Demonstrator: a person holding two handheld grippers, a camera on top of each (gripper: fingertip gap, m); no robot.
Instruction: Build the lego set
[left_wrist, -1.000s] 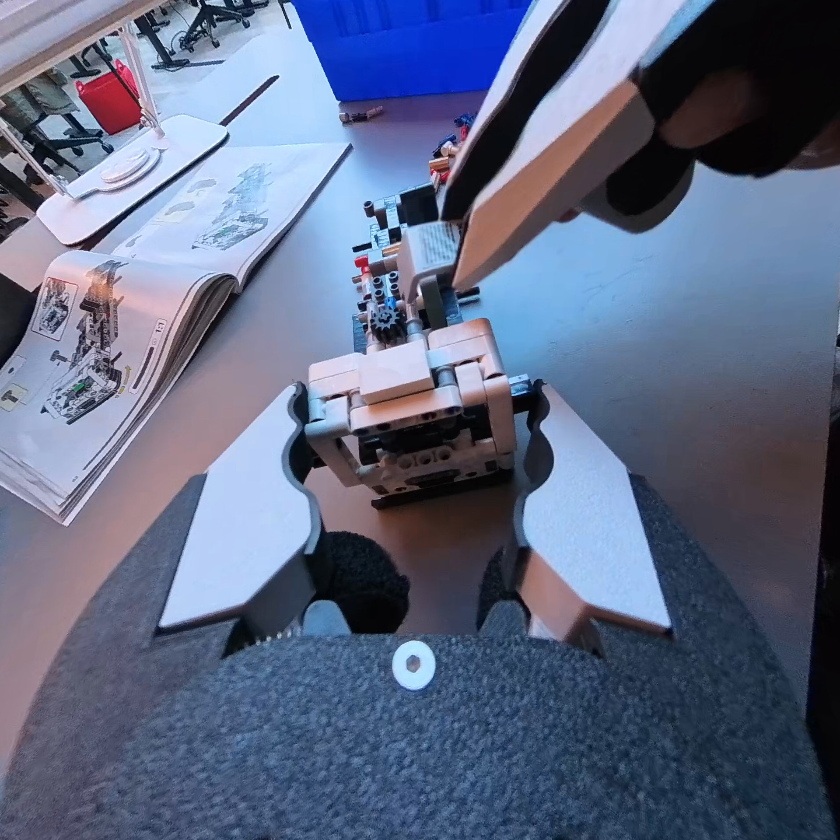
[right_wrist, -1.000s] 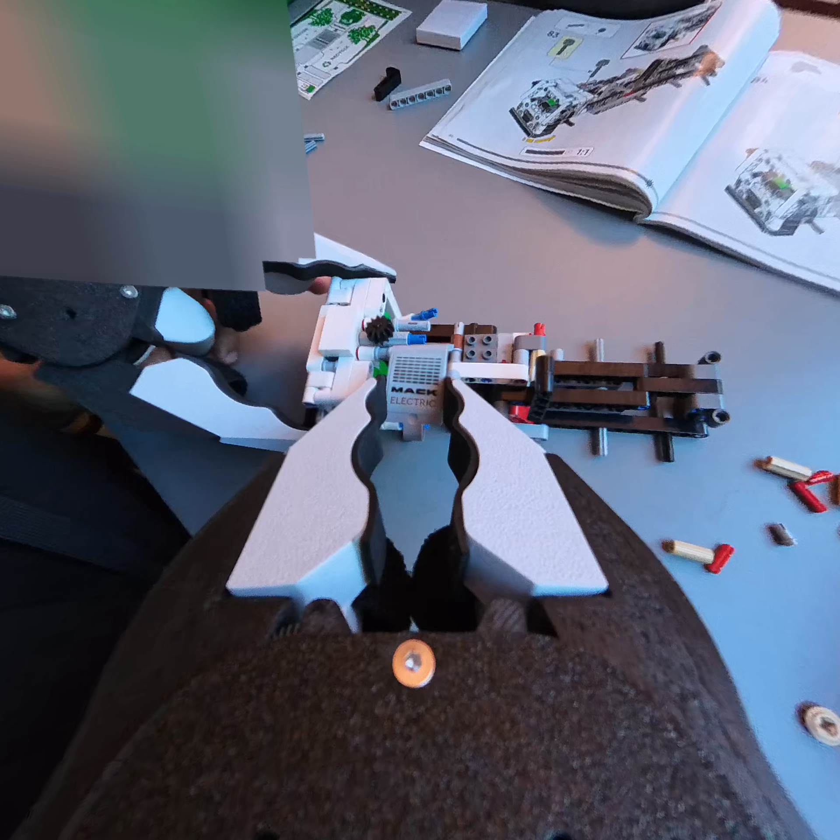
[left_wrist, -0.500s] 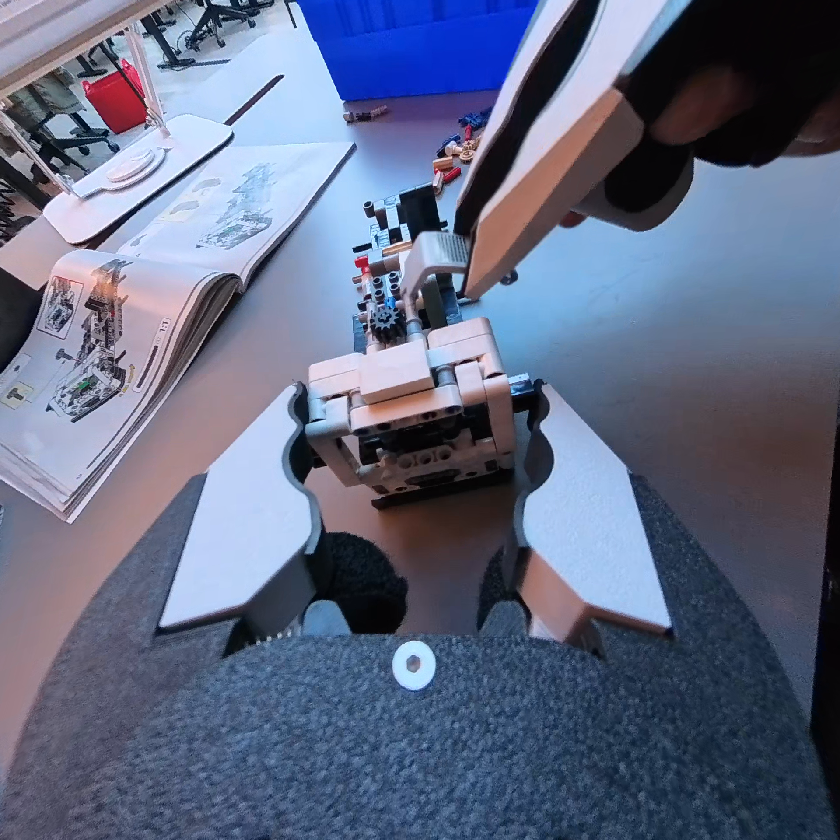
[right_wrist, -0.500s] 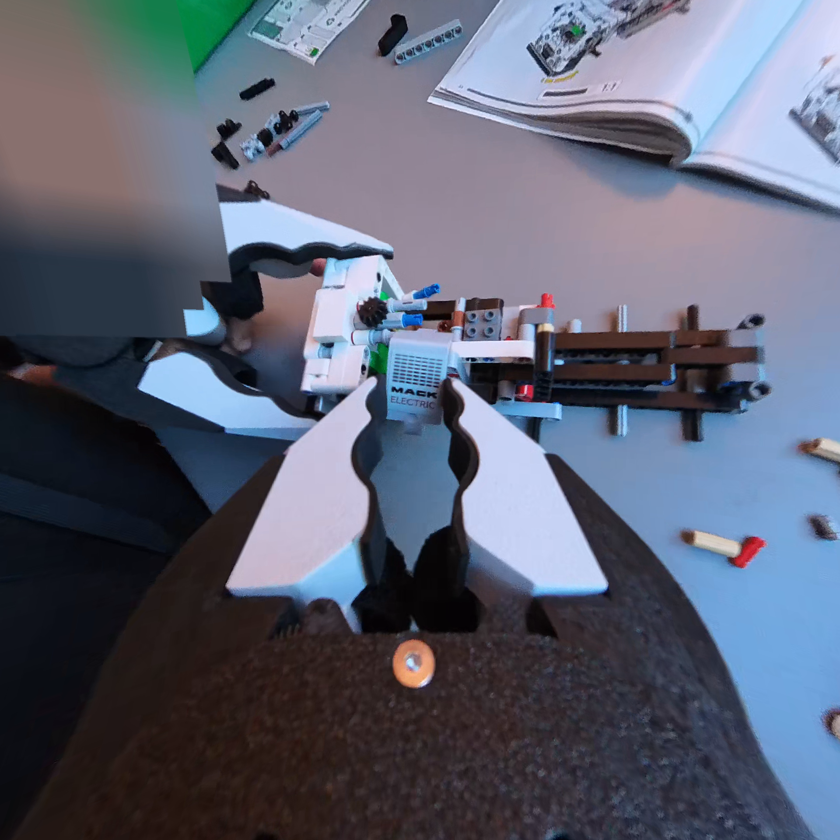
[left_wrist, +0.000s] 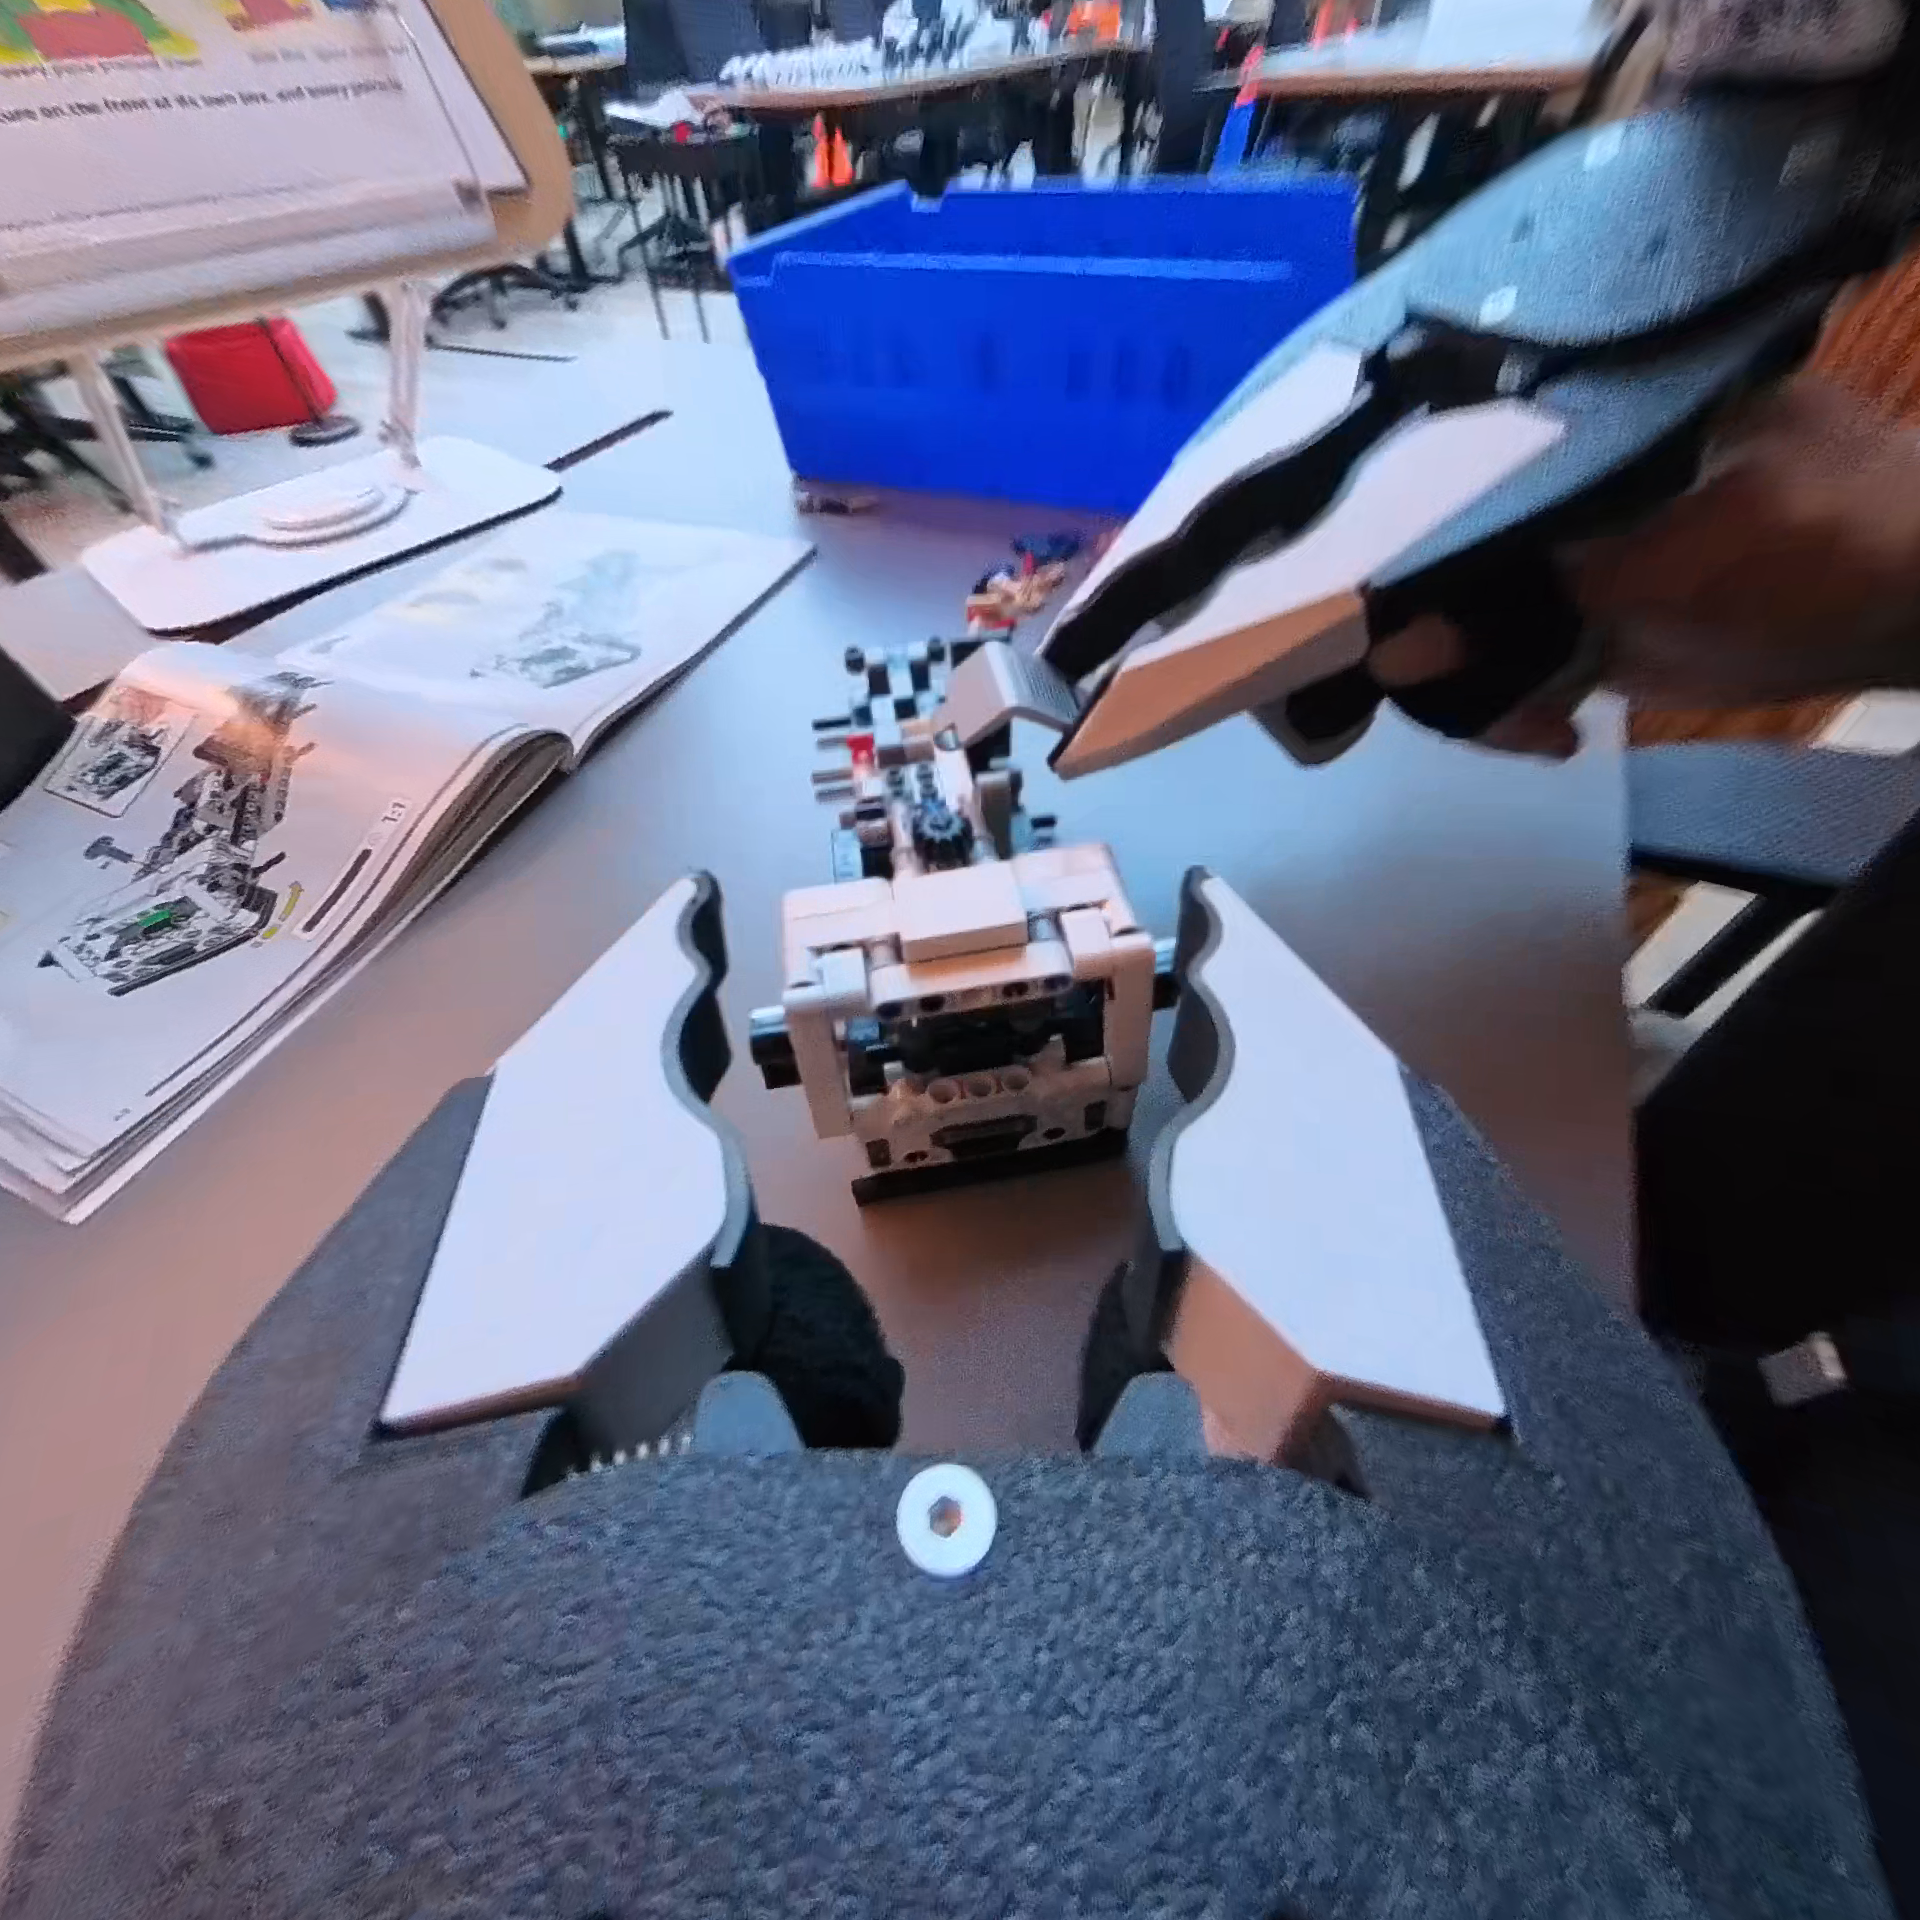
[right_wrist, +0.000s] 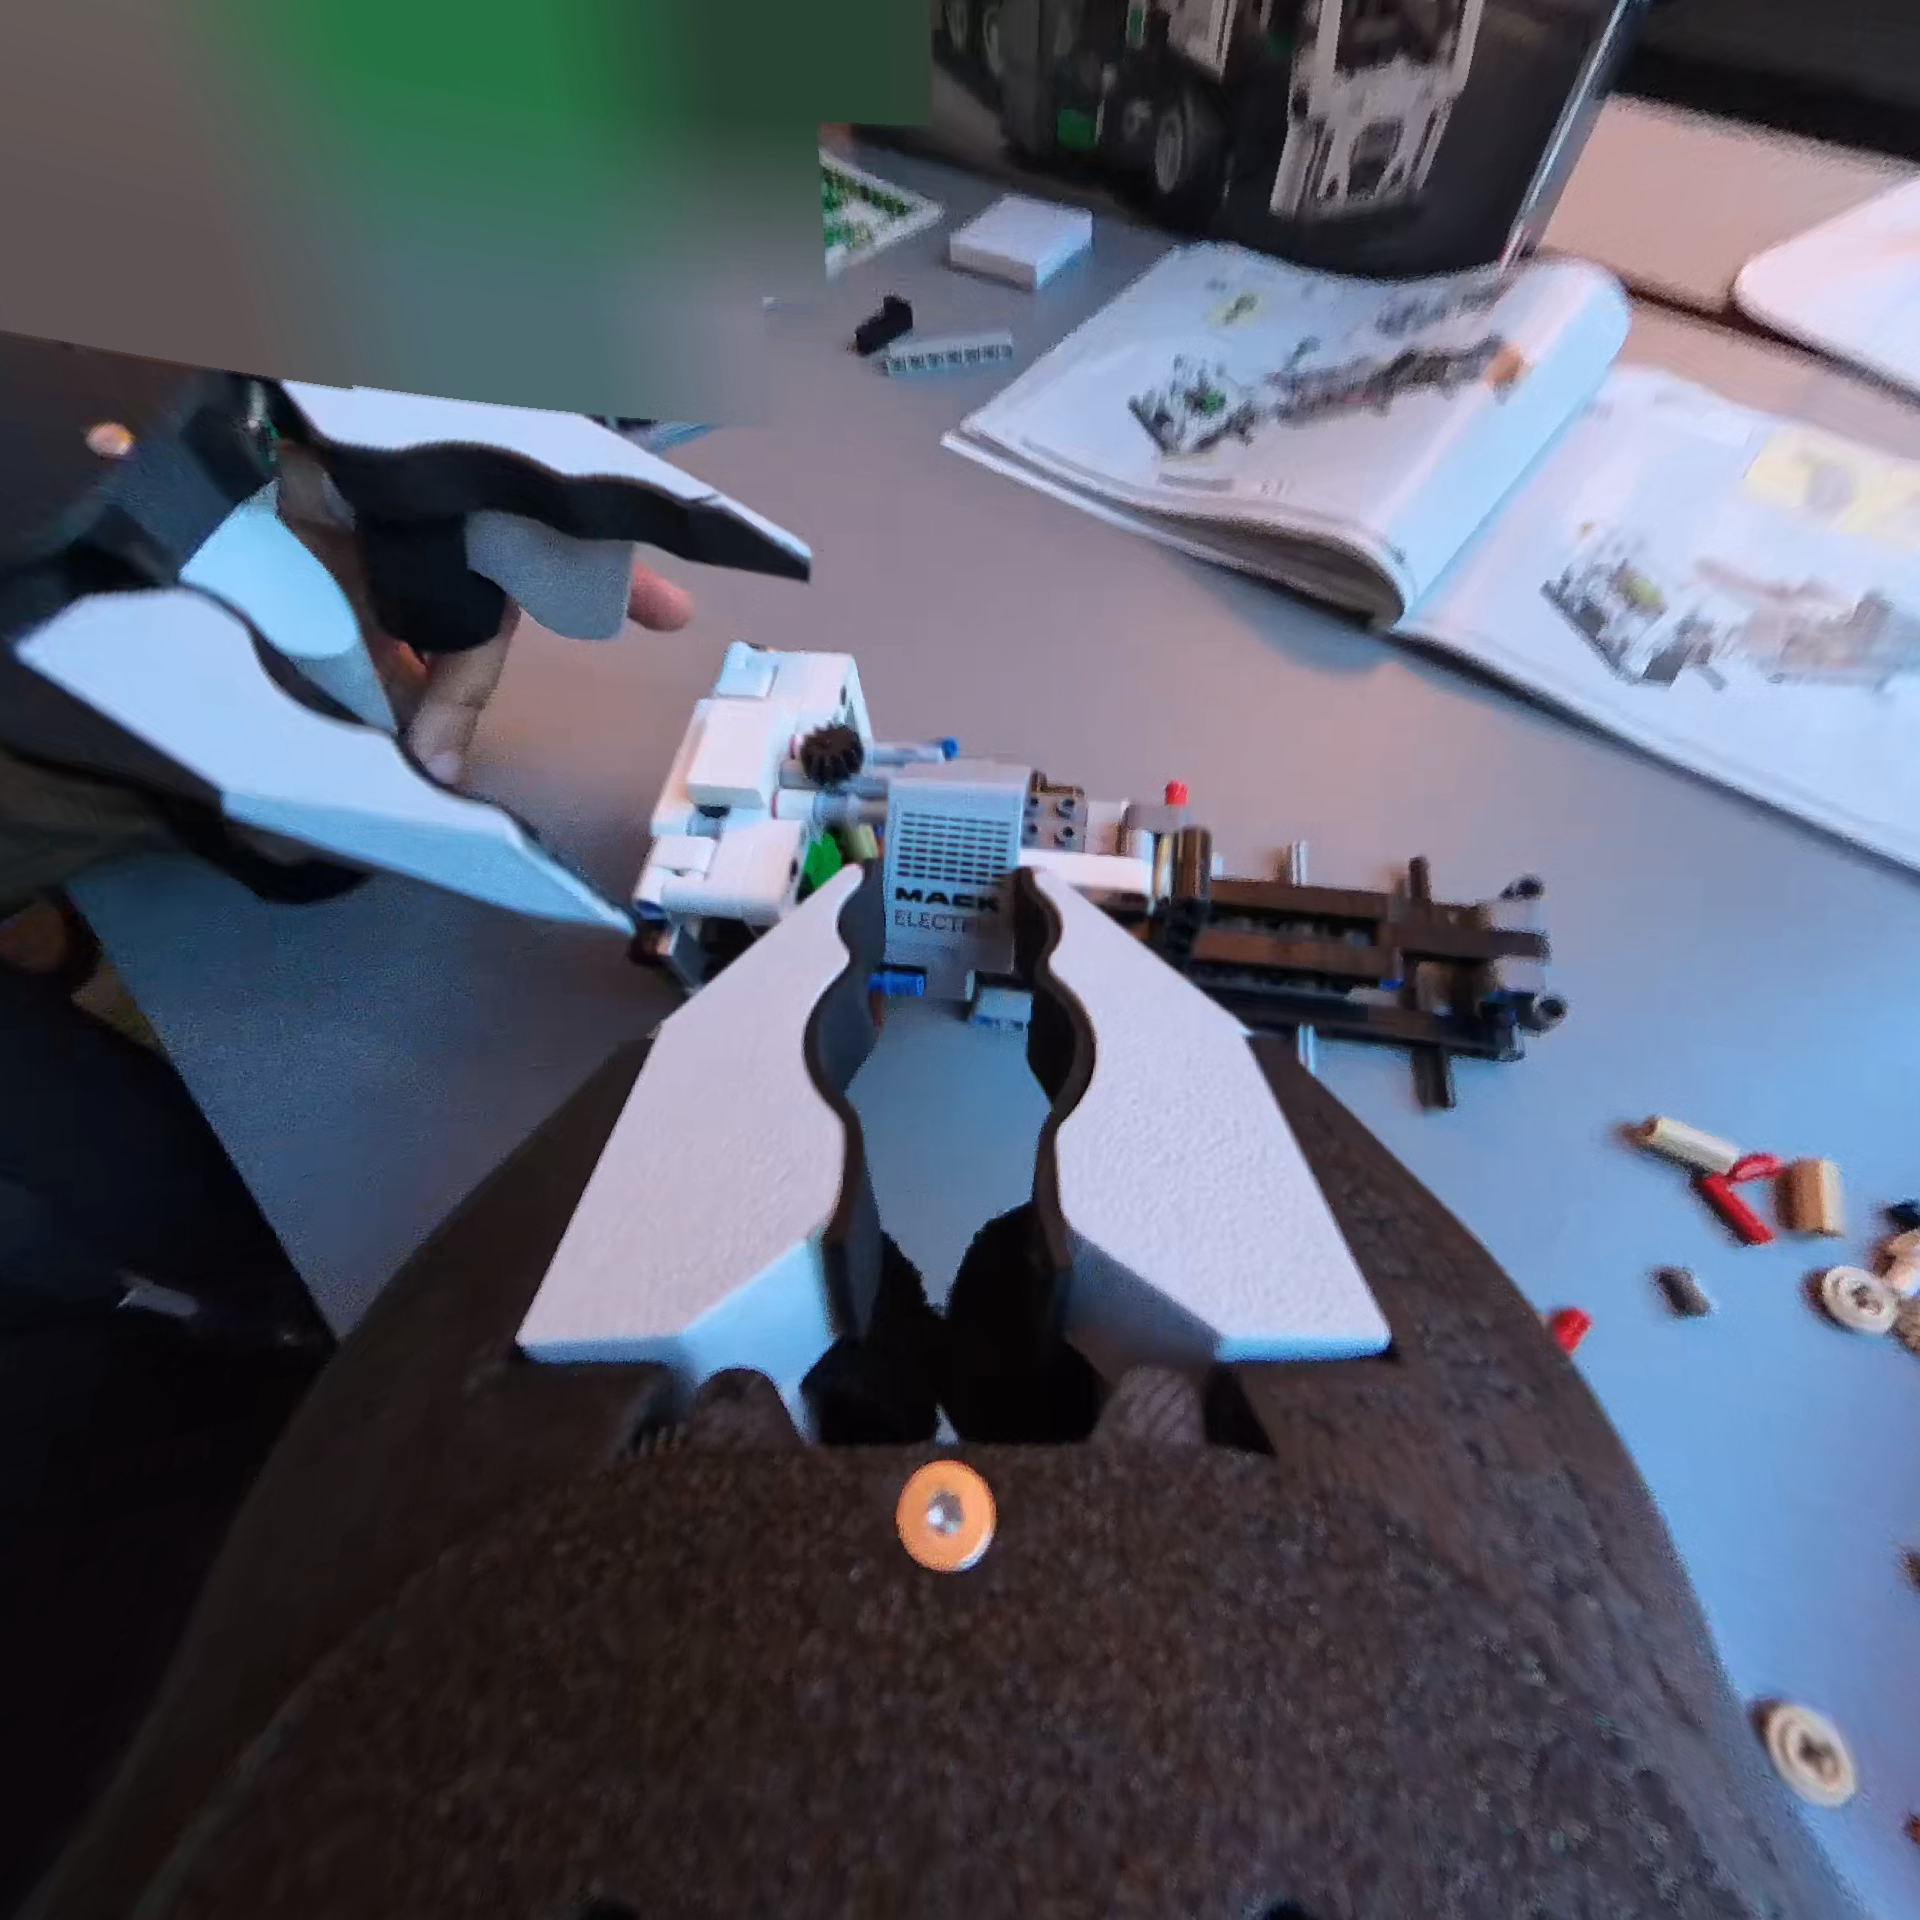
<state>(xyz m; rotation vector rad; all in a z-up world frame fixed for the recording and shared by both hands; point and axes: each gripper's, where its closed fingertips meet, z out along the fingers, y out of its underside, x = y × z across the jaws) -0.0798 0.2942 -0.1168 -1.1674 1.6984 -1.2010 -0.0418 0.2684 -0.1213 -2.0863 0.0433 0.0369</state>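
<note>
The half-built lego truck lies on the grey table, with its white front block (left_wrist: 966, 977) facing my left gripper and its long black chassis (right_wrist: 1351, 945) running away behind. My left gripper (left_wrist: 951, 904) is open. Its fingers stand on either side of the front block with gaps, and it holds nothing. It also shows at the left of the right wrist view (right_wrist: 665, 758). My right gripper (right_wrist: 940, 894) is shut on a grey grille panel (right_wrist: 951, 842) at the side of the model, just behind the front block. From the left wrist view the panel (left_wrist: 992, 691) sticks up at a tilt from the right gripper's tips (left_wrist: 1060, 717).
An open instruction booklet (left_wrist: 312, 831) lies to the left of the model and also shows in the right wrist view (right_wrist: 1351, 468). A blue bin (left_wrist: 1039, 343) stands behind. Loose pins and small parts (right_wrist: 1745, 1195) lie beyond the chassis end. A white stand base (left_wrist: 312, 520) is at the far left.
My left gripper has come off the white front block and drawn back a little, and its view has tilted up. My right gripper has dropped to a flatter angle, still on the grey panel.
</note>
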